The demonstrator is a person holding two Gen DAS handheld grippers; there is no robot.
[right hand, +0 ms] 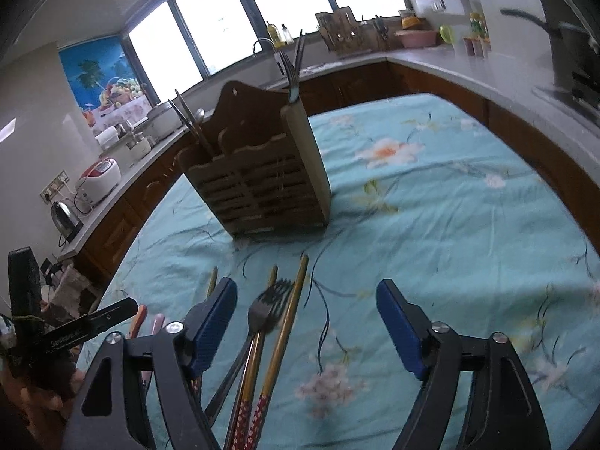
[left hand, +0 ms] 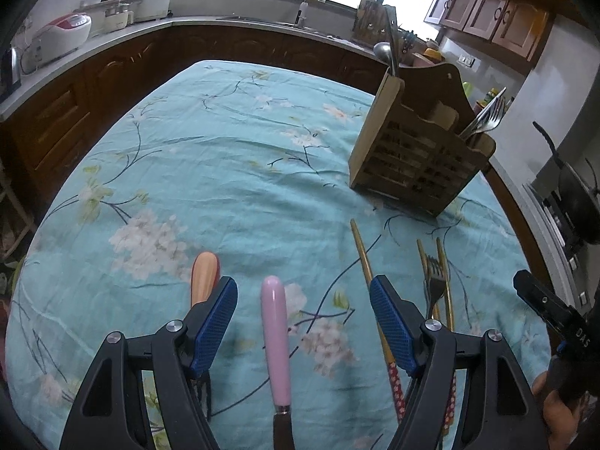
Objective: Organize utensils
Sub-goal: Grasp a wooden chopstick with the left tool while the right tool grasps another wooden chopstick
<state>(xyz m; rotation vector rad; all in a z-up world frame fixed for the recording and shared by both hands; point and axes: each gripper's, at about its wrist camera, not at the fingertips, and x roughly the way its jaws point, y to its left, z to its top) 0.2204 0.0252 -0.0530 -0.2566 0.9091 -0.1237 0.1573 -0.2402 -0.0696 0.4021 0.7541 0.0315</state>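
A pink-handled knife (left hand: 275,337) lies on the floral tablecloth between the fingers of my left gripper (left hand: 303,281), which is open and touches nothing. An orange-handled utensil (left hand: 204,277) lies just left of its left finger. To the right lie gold chopsticks (left hand: 362,251) and a dark fork (left hand: 435,285). My right gripper (right hand: 305,285) is open above that fork (right hand: 270,307) and the chopsticks (right hand: 288,318), which sit toward its left finger. A wooden utensil holder (right hand: 258,180) stands beyond, upright, with forks (right hand: 290,71) in its right compartment.
The turquoise tablecloth (left hand: 225,157) covers a table that ends near dark cabinets on three sides. A rice cooker (left hand: 63,33) and pots stand on the counter at left. A black wok (left hand: 577,195) sits on the stove at right. A hand holds the other gripper (right hand: 93,322).
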